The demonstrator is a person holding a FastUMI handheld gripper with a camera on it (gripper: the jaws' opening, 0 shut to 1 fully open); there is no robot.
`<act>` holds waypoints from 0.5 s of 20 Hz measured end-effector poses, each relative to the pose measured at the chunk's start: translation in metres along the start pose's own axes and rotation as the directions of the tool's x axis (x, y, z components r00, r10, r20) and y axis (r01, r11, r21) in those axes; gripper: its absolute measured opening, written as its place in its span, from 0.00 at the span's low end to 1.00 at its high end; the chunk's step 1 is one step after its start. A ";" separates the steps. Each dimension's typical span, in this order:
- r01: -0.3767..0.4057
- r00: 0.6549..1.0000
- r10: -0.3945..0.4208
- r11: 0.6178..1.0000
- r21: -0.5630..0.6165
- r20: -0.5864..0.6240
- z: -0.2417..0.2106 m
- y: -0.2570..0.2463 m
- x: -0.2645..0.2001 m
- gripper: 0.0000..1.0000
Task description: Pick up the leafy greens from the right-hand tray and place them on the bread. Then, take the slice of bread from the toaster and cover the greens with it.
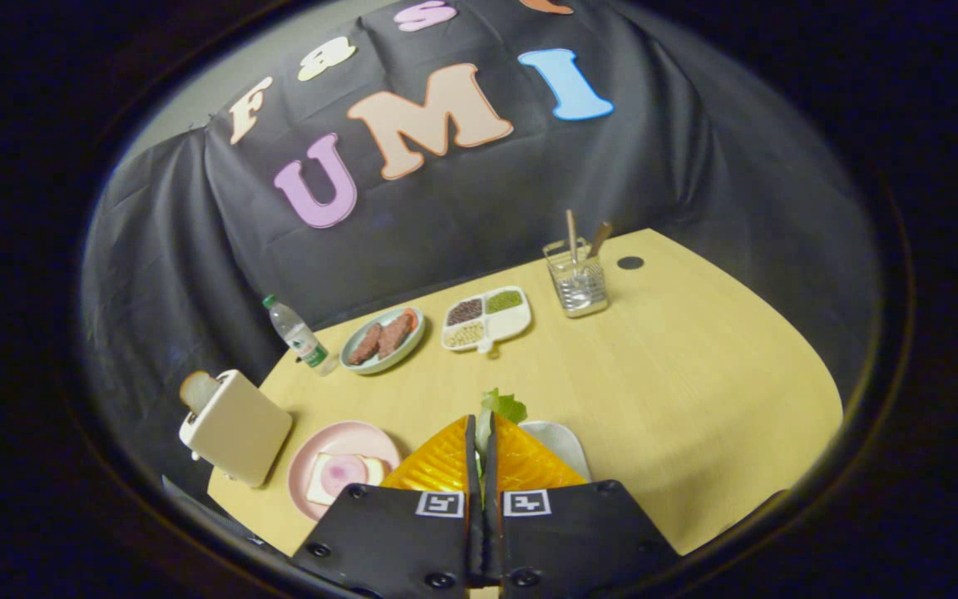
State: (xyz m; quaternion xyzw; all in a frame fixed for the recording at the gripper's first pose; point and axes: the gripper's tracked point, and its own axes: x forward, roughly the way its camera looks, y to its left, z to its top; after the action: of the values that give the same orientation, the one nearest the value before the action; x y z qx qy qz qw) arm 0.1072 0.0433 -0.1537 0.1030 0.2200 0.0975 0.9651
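My gripper [484,428] is shut on the leafy greens [502,406], whose green frill sticks out past the fingertips. Both fingers press together on the leaf. Just behind the fingers to the right lies the pale tray [566,445], mostly hidden. To the left of the fingers a pink plate [344,466] holds a slice of bread [338,478] topped with a round of ham. Further left stands the cream toaster [238,428] with a slice of bread [198,389] poking out of its slot.
Beyond the fingers on the yellow table [695,391] are a green plate with sausages [383,339], a divided dish of beans [486,319], a water bottle [296,334] and a wire holder with utensils [579,283]. The black cloth wall rises behind.
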 end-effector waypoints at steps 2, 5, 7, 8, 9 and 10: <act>-0.047 0.999 0.047 0.999 0.002 0.008 0.006 0.028 -0.003 0.03; -0.128 0.992 0.128 0.992 0.015 0.010 0.013 0.074 -0.010 0.03; -0.184 0.983 0.184 0.982 0.034 -0.002 0.011 0.105 -0.013 0.03; -0.212 0.977 0.212 0.976 0.042 -0.012 0.007 0.120 -0.012 0.03; -0.231 0.972 0.232 0.972 0.044 -0.024 0.003 0.133 -0.012 0.03; -0.251 0.967 0.252 0.967 0.046 -0.037 -0.003 0.146 -0.009 0.03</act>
State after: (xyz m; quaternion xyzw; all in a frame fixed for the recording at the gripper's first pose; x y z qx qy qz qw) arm 0.0770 0.1816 -0.1173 0.1478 0.2276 0.2168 0.9377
